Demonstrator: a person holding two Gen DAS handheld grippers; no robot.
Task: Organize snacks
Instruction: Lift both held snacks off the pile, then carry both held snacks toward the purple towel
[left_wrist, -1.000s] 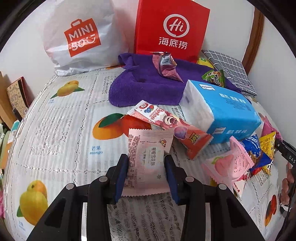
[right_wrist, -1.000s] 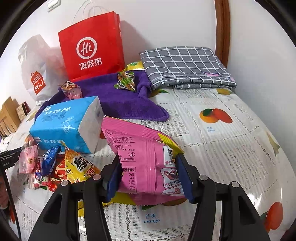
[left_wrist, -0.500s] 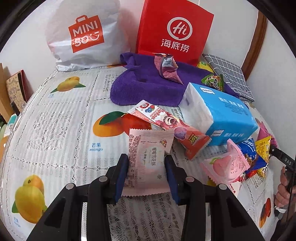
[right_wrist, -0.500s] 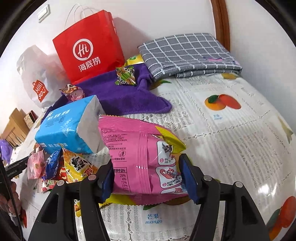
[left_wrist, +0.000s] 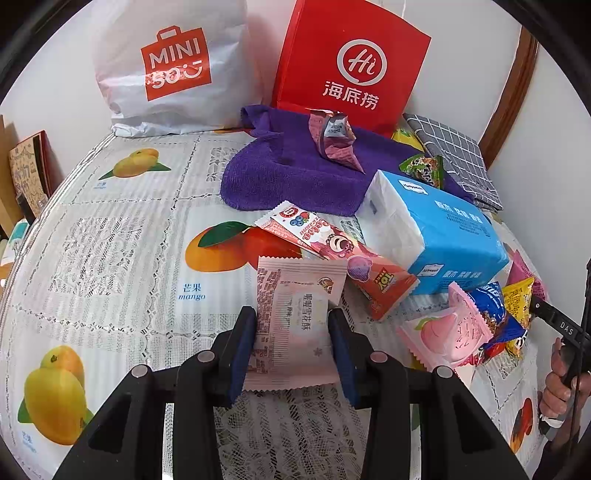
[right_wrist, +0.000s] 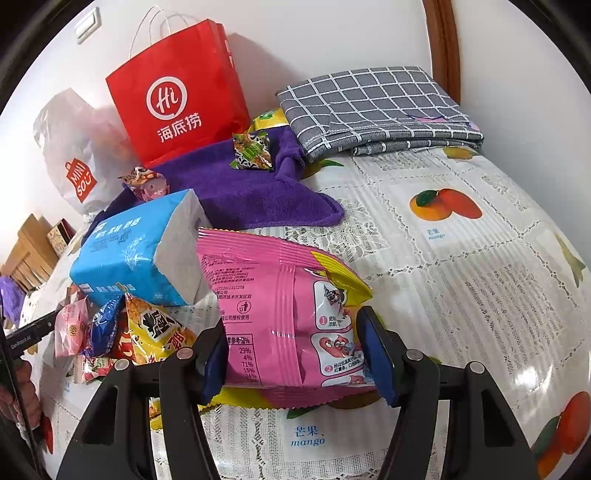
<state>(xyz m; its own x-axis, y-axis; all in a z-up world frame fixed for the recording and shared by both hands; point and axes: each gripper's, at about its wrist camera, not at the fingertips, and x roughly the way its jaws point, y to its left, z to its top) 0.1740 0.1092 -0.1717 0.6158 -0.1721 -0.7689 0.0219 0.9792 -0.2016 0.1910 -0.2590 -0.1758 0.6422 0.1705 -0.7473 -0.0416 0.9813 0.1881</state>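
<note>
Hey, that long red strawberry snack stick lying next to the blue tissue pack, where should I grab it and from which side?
Grip the long red strawberry snack stick across its narrow width near the crimped end pointing toward the purple towel, coming from above. It lies flat, and that end looks clear, while the far end sits close to the blue tissue pack.

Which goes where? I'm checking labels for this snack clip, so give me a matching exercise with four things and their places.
Things:
1. pale pink packet
2. big pink bag
3. green packet
4. tissue pack

Places:
A. on the purple towel
B. in the right gripper
C. beside the snack pile
D. in the left gripper

Pairs: 1-D, 2-B, 3-A, 4-C
</note>
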